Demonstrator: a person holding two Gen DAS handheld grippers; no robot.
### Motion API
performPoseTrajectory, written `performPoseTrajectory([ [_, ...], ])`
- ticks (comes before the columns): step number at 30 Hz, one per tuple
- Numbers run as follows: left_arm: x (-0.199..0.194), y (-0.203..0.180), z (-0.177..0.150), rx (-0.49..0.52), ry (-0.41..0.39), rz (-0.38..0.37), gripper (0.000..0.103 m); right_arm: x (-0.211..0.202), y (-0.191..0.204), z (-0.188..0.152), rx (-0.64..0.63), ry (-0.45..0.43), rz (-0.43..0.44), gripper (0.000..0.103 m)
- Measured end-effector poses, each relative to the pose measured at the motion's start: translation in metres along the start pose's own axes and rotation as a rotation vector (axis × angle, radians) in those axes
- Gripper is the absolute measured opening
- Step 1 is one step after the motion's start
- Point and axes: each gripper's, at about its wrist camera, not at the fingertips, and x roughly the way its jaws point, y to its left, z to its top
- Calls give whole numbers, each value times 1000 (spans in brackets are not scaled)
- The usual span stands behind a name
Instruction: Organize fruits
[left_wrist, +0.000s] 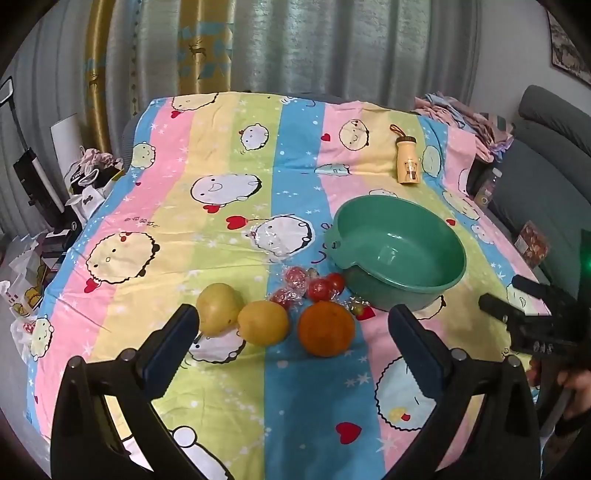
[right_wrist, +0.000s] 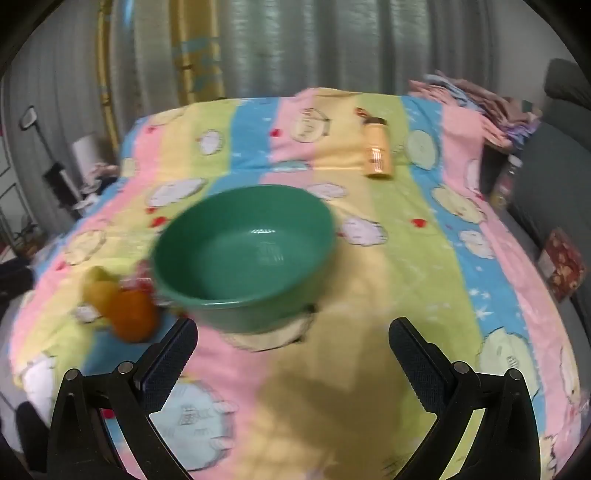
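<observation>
While both tools hover with their jaws spread wide and nothing between them, the fruit waits on a striped cartoon-print sheet (left_wrist: 229, 155) that covers the bench. Seen from the left wrist, the left tool (left_wrist: 291, 328) points down at a row of three large fruits: a pale yellow-green pear (left_wrist: 218, 308) at the left, a yellow citrus (left_wrist: 263, 322) touching it, and an orange (left_wrist: 326, 328) a little apart to the right. Just behind them lies a cluster of small red fruits (left_wrist: 317, 286), some in clear crinkled wrap. A green plastic basin (left_wrist: 399, 251) stands upright and empty just right of the cluster, its rim tab facing the fruit. Farther back on the sheet a yellow bottle (left_wrist: 407, 159) with a brown cap and a strap stands alone. At the right edge of that view the right tool (left_wrist: 517, 306) shows as a dark shape, with part of a hand (left_wrist: 576, 384) below it.

From the right wrist, where the picture is blurred, the right tool (right_wrist: 293, 343) faces the near wall of the basin (right_wrist: 243, 251), with the orange (right_wrist: 133, 314) and yellow fruit to its left. Grey and gold curtains (left_wrist: 295, 48) hang behind the bench; folded cloth (left_wrist: 469, 114) is piled at its far right corner beside a grey sofa (left_wrist: 546, 155).
</observation>
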Motion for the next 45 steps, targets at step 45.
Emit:
performPoseTrajectory([
  [45,13,35,-14,-49,51,-21,103,10,122,0,-143,46,140,103],
])
